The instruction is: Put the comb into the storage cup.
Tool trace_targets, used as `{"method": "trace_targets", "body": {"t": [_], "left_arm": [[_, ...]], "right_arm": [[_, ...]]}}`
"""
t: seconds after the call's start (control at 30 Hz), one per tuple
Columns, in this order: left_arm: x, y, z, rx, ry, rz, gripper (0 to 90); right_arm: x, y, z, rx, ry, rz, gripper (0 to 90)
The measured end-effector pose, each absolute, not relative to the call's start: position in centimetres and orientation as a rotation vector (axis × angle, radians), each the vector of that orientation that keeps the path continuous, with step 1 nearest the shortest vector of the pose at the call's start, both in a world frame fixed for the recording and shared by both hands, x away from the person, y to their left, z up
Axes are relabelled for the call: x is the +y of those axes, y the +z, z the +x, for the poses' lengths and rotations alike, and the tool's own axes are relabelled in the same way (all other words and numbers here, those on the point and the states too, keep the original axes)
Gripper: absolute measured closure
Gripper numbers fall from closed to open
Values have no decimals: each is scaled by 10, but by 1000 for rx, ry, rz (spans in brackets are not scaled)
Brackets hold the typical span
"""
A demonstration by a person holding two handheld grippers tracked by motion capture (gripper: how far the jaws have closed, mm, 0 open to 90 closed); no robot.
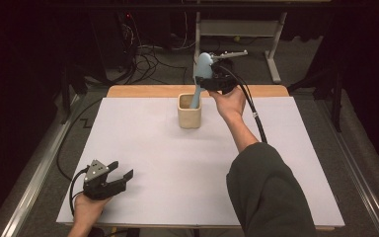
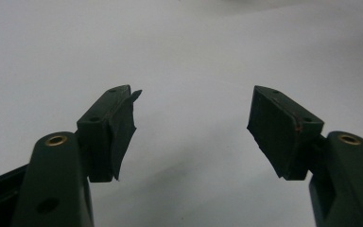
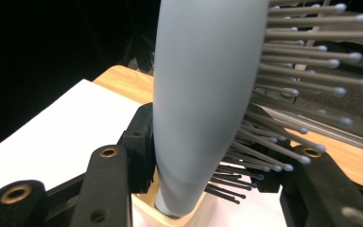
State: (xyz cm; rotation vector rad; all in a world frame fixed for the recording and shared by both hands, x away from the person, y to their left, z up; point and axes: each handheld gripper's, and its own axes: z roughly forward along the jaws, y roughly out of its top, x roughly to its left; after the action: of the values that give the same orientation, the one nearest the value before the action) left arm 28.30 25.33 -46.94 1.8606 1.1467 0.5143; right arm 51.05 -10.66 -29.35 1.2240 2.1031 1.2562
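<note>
Hairbrush (image 1: 202, 74), pale blue, stands near the upper centre of the high view, handle end down inside the cup (image 1: 189, 116), head sticking up above the rim. Going big to small: table (image 1: 143, 148) with white cover spans most of the frame, wooden edge strip showing along the top; a person's dark sleeve (image 1: 269, 197) enters at lower right; then the cup, beige, squarish, upper centre of the table, holding just the brush handle (nothing else visible inside).

Right gripper (image 1: 212, 81) sits just right of the cup in the upper centre, pinching the brush at the lower part of its head. In the right gripper view the brush (image 3: 201, 94) runs up the middle, black jaws pressed on either side, grey ball-tipped bristles fanning to the right, cup rim (image 3: 146, 208) at the bottom centre with the handle dropping into it.

Left gripper (image 1: 116, 177) rests at lower left of the high view on the white cover, well apart from the cup, jaws spread. Left gripper view: the two pads (image 2: 123, 127) stand wide apart with bare white surface between them (nothing held).
</note>
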Motion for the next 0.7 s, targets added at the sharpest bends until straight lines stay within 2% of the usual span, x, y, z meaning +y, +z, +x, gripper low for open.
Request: {"method": "trace_targets", "body": {"t": [0.7], "left_arm": [[253,-467,280,1126,525,1865,328]], "right_arm": [[-97,-315,515,2134,1197,1238,525]]}}
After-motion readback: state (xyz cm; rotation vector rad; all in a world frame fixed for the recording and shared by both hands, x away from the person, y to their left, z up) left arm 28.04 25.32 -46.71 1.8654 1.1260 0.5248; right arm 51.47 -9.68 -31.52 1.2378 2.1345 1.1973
